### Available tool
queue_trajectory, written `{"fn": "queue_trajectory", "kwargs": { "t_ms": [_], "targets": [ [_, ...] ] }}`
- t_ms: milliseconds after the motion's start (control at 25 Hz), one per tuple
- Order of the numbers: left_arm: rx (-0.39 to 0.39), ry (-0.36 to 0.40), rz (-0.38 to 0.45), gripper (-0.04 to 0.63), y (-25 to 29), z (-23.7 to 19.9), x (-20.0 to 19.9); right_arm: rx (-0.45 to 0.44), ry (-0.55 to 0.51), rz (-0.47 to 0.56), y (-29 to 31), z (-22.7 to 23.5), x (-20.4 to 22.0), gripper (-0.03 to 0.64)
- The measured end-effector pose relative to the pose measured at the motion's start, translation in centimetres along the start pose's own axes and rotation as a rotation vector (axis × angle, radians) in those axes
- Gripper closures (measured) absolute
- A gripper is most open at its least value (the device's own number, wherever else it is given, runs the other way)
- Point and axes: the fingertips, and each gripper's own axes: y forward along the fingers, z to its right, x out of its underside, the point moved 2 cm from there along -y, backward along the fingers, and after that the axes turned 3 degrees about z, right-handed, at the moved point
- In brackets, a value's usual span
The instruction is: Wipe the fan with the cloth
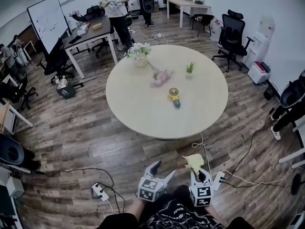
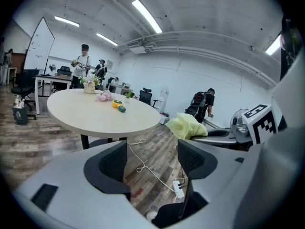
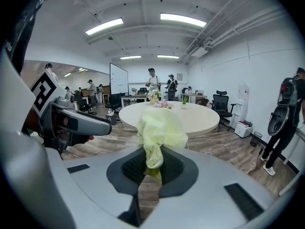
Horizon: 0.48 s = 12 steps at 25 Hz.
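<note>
No readable print: whiteboard (image 1: 47, 20) marks too small to read, marker cubes (image 1: 151, 189) show only b/w squares. Fan (image 1: 174, 95) = small handheld type, yellow round head, dark green handle. It's lying on round table (image 1: 143, 113) near pink flowers (image 1: 161, 77), well apart from both grippers; blades too small to make out. Cloth (image 3: 159, 125) pale yellow-green, bunched. Right gripper (image 3: 151, 163) jaws clamped on its lower end, rest flops up. Left gripper (image 2: 152, 159) jaws apart, just floor (image 2: 159, 140) + cable (image 2: 138, 162) seen between. Person's legs (image 1: 176, 214) cut off at btm edge of head view.
</note>
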Motion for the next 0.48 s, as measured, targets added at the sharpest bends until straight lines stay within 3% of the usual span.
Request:
{"fn": "queue_trajectory", "kwargs": {
  "t_ms": [240, 480],
  "targets": [
    [-0.074, -0.020, -0.009, 0.244, 1.1, -2.9, -0.6, -0.002, -0.005, -0.023, 3.5, 1.5, -0.8, 0.575],
    [-0.218, -0.065, -0.011, 0.244, 3.8, -7.3, -2.6, -0.037, 0.035, -0.006, 10.4, 4.4, -3.4, 0.575]
  ]
}}
